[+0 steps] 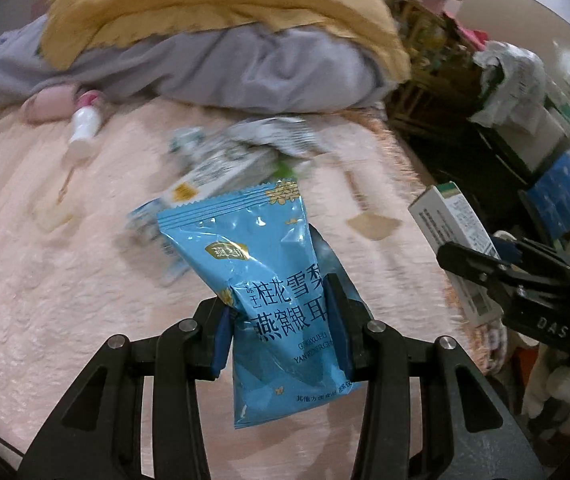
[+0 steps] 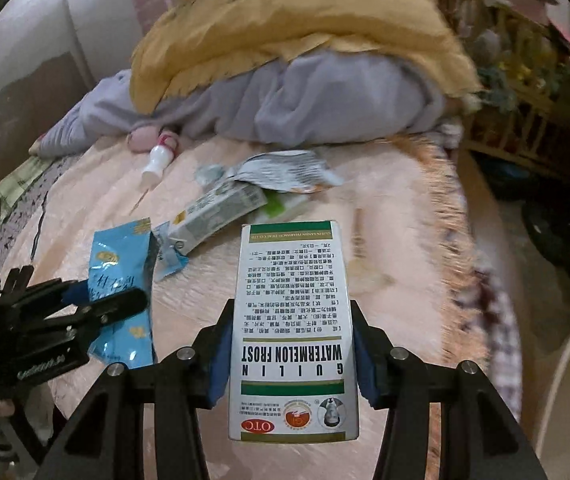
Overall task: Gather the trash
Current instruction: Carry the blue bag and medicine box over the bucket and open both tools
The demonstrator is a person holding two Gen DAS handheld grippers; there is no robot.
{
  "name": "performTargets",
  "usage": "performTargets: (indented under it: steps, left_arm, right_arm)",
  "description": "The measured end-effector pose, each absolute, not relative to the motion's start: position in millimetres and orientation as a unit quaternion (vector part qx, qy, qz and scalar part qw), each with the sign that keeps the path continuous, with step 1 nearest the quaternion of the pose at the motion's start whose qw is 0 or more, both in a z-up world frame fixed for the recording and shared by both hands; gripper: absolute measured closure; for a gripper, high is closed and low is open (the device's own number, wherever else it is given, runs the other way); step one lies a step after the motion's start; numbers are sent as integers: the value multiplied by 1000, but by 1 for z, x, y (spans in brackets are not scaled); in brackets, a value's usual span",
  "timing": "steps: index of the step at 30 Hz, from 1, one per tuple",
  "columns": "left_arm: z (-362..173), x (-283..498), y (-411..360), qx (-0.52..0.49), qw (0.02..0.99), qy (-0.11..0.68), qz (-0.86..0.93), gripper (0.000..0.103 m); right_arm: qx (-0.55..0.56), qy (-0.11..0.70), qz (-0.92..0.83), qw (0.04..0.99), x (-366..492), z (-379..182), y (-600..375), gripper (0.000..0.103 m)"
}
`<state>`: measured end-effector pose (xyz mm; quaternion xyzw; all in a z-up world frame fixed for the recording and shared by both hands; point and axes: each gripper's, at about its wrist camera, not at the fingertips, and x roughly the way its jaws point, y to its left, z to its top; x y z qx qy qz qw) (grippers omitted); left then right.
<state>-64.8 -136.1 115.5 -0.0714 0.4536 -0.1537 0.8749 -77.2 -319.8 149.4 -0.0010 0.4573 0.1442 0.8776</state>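
Observation:
My left gripper point(image 1: 281, 312) is shut on a blue snack packet point(image 1: 261, 280) and holds it above the pink bed cover point(image 1: 65, 280). It also shows at the left of the right wrist view point(image 2: 125, 308). My right gripper point(image 2: 291, 344) is shut on a white and green medicine box point(image 2: 293, 332), which also shows at the right of the left wrist view point(image 1: 457, 240). More trash lies on the bed ahead: a grey-white carton point(image 2: 217, 212), a crumpled silver wrapper point(image 2: 285, 170) and a small blue wrapper scrap point(image 2: 171, 262).
A small white bottle with a pink cap point(image 2: 159, 158) lies near a heap of grey and yellow bedding point(image 2: 285, 60). A wooden cot point(image 2: 525, 100) stands to the right past the bed edge. A pale round rim point(image 2: 569, 392) sits at the lower right.

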Motion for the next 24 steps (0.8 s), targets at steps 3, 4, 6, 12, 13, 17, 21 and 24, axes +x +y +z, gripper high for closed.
performTargets:
  steps: [3, 4, 6, 12, 13, 17, 21, 24]
  left_arm:
    - [124, -64, -162, -60, 875, 448, -175, 63]
    - [127, -64, -171, -56, 875, 445, -182, 63]
    - [132, -64, -190, -50, 874, 442, -198, 63]
    - [144, -67, -245, -30, 868, 434, -240, 63]
    - [145, -67, -256, -25, 866, 433, -247, 63]
    - [149, -69, -292, -9, 861, 429, -272, 63]
    - [154, -70, -325, 1, 856, 425, -295, 63]
    - [155, -71, -350, 7, 851, 424, -311, 63]
  right_arm:
    - [6, 451, 126, 884, -89, 158, -348, 54]
    - [10, 448, 119, 886, -92, 160, -358, 54]
    - [18, 444, 107, 889, -97, 164, -375, 54]
    - [44, 433, 65, 898, -115, 175, -434, 54]
    - [48, 432, 59, 899, -118, 176, -442, 54]
    - [62, 427, 30, 901, -131, 180, -478, 54]
    - [77, 425, 1, 902, -141, 181, -512, 54]
    - [88, 426, -18, 900, -149, 180, -536, 54]
